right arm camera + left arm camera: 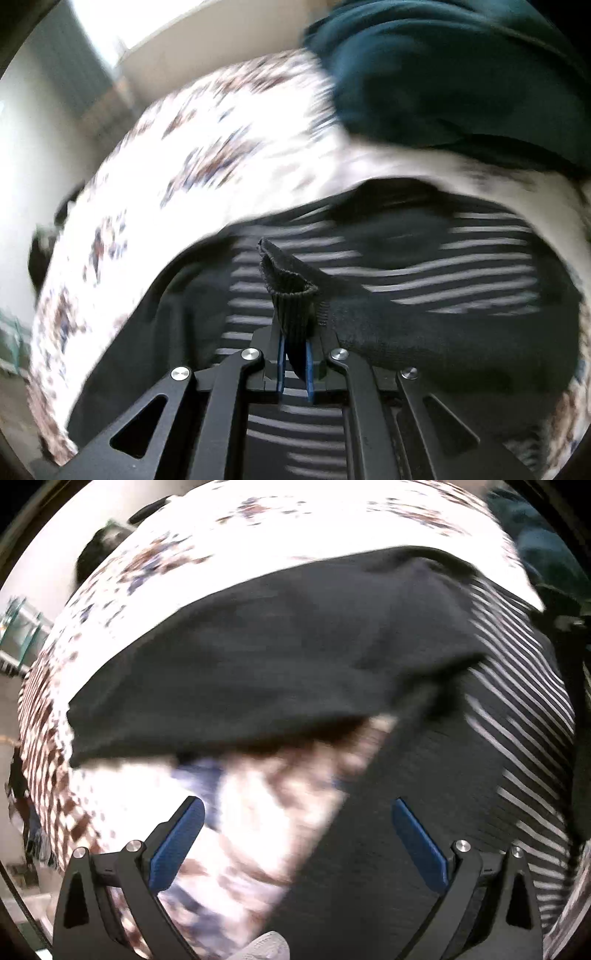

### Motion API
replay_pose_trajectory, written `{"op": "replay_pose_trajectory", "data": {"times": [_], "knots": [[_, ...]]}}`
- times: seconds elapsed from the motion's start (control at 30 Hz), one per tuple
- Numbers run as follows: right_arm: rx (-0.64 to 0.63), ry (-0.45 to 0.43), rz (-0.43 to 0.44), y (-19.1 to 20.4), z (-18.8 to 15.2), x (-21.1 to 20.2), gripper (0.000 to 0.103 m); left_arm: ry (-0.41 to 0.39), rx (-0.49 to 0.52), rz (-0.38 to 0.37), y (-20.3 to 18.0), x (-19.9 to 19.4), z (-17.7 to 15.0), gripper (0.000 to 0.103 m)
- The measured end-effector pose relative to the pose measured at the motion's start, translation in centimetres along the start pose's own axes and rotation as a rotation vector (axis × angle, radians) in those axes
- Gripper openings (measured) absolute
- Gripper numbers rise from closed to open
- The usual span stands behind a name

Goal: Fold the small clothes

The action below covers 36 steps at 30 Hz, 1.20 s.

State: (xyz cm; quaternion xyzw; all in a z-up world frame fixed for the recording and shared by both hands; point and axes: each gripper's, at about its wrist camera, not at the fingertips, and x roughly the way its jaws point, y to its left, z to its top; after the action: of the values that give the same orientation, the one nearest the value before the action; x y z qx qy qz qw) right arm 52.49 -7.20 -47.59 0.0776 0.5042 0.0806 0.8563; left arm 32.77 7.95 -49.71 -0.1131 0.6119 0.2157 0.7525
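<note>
A black garment with white stripes (509, 686) lies on a floral cloth (258, 812); its plain black part (277, 657) is folded over and spreads across the middle of the left wrist view. My left gripper (297, 830) is open and empty just above the cloth, at the garment's near edge. My right gripper (293, 365) is shut on the garment's ribbed black cuff (291, 295) and holds it up over the striped part (443, 273).
The white floral cloth (207, 147) covers the whole work surface. A dark teal garment (443, 74) is heaped at the far right; it also shows in the left wrist view (535, 535). Both views are motion-blurred.
</note>
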Motion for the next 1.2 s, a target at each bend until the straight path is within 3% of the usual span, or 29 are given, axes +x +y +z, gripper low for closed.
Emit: {"op": "replay_pose_trajectory", "data": {"times": [0.17, 0.37, 0.67, 0.77, 0.8, 0.9, 0.97, 1.2], "knots": [[-0.136, 0.058, -0.037, 9.0, -1.3, 6.6, 0.008, 0.02, -0.078, 0.019, 3.3, 2.6, 3.9, 0.103], [-0.19, 0.095, -0.07, 11.9, -0.9, 9.4, 0.008, 0.032, -0.142, 0.026, 6.0, 3.7, 4.7, 0.103], [-0.19, 0.092, -0.097, 14.5, 2.9, 10.9, 0.009, 0.044, -0.163, 0.035, 7.7, 4.8, 5.2, 0.103], [-0.216, 0.237, -0.071, 15.2, 3.4, 13.0, 0.013, 0.042, -0.177, 0.019, 8.7, 5.0, 5.7, 0.103], [-0.208, 0.243, -0.035, 14.6, 3.4, 12.3, 0.019, 0.044, -0.196, 0.006, 10.1, 5.3, 6.2, 0.103], [-0.105, 0.246, 0.076, 10.7, 2.4, 7.8, 0.064, 0.071, -0.312, -0.031, 13.0, 5.1, 5.1, 0.103], [-0.053, 0.24, 0.086, 6.8, 0.7, 3.9, 0.067, 0.095, -0.417, -0.056, 15.3, 5.2, 4.1, 0.103], [0.081, 0.294, -0.098, -5.3, -5.9, -4.1, 0.068, 0.136, -0.9, -0.202, 24.2, 9.7, 1.4, 0.103]]}}
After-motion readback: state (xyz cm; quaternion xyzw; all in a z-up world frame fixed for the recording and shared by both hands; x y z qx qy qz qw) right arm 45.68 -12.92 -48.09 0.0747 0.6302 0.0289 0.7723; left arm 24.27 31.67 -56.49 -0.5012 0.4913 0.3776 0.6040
